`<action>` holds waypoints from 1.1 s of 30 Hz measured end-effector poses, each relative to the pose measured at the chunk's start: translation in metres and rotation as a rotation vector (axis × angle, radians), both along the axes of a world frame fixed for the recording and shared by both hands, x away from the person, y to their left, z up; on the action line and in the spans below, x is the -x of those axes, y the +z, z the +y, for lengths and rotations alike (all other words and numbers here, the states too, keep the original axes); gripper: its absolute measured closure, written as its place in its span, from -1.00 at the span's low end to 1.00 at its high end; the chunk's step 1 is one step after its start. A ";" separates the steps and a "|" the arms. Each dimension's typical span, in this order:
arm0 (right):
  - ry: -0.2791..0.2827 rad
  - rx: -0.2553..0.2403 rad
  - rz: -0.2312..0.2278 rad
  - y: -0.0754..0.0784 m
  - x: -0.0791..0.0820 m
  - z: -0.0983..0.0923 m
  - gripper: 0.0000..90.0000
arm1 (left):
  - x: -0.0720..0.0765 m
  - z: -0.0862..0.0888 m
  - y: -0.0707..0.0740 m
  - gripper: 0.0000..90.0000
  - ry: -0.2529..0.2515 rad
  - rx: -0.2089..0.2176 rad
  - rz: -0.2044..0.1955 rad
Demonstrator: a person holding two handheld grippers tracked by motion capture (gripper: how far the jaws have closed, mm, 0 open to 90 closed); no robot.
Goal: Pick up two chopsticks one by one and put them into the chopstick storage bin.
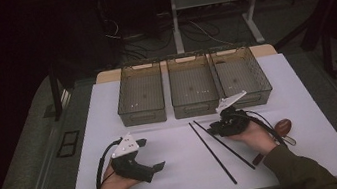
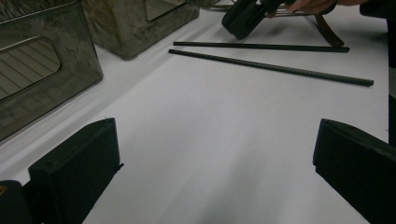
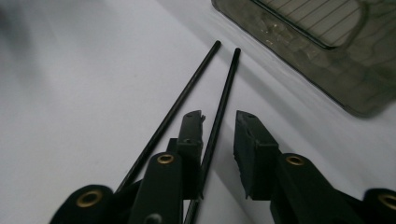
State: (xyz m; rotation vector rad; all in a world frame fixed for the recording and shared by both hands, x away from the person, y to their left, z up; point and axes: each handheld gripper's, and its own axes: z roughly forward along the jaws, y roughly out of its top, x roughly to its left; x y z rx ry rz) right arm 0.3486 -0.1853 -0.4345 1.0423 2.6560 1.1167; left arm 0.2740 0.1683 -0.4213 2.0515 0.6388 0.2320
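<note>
Spoon [image 1: 284, 127] half behind right hand [image 1: 251, 135]

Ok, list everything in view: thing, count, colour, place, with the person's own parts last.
table: one, white top, under everything.
baskets: three, see-through grey-brown, in a row at the far side of the table.
chopsticks: two, black, lying side by side on the table right of centre; one runs between the right tongs' jaws.
spoon: one, reddish-brown bowl, on the table beside the right hand.
desk frame: one, white, on the floor beyond the table.
left tongs: one, black with a grey plate, low over the table's left part, jaws wide apart with nothing between.
right tongs: one, black with a grey plate, jaws apart astride one chopstick, pads not pressing on it.
forearms: two, olive sleeves, from the near edge.
</note>
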 end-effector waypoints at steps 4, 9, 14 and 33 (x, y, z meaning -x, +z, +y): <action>0.004 0.004 -0.004 0.008 0.013 -0.012 0.50 | 0.000 0.000 0.000 -1.00 -0.002 -0.006 0.003; 0.007 0.018 -0.010 0.011 0.031 -0.026 0.49 | 0.000 0.000 0.000 -1.00 0.000 -0.002 0.001; 0.015 0.016 -0.011 0.012 0.050 -0.038 0.45 | 0.000 0.000 0.000 -1.00 -0.001 -0.002 0.001; -0.007 0.044 0.029 -0.007 0.085 -0.052 0.59 | 0.000 -0.003 -0.002 -1.00 -0.002 -0.008 0.005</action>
